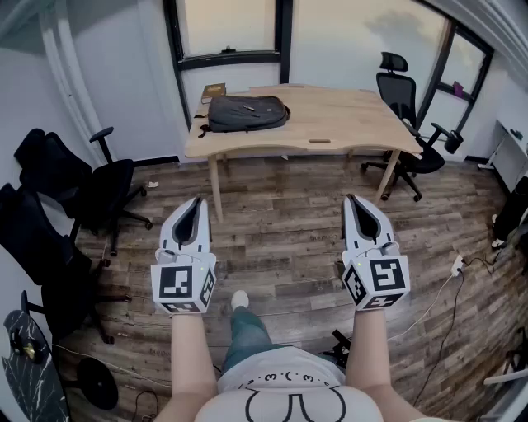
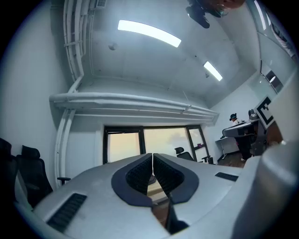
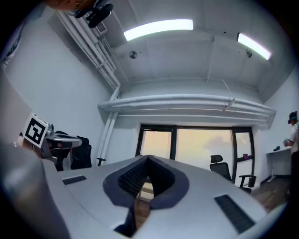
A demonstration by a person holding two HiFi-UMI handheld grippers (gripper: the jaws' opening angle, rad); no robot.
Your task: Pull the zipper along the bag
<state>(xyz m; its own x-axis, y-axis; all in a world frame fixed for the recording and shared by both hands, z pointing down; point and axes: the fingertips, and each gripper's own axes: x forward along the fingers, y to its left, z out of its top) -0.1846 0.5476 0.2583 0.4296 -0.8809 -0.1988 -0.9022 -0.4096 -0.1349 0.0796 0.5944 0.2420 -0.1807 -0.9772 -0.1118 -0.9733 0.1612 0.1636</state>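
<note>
A small office with a wood-plank floor (image 1: 280,239) and a dark-framed window (image 1: 231,25) on the far wall; at the left, black swivel chairs (image 1: 99,185) stand against the wall.

The left tongs (image 1: 196,200) are held out over the floor, about level; their pads meet tip to tip with nothing between them. Beyond, a small brown box (image 1: 214,91) sits at the far left corner of the wooden worktop (image 1: 346,115); just beside it the dark grey backpack (image 1: 246,112) lies flat near the worktop's left edge, well apart from both tongs; its zipper is too small to make out from here. The right tongs (image 1: 351,198) are likewise pressed together and empty, level with the left pair; a black office chair (image 1: 404,99) stands past the worktop's right edge.

The task looks not yet begun; the step in hand is probably the approach. To do it well, I would come up square to the worktop's left part; open both tongs only near the backpack; pin the fabric by the zipper's end with one pair, so the backpack cannot slide; take the pull tab with the other, and draw along the line of the teeth rather than upward.
</note>
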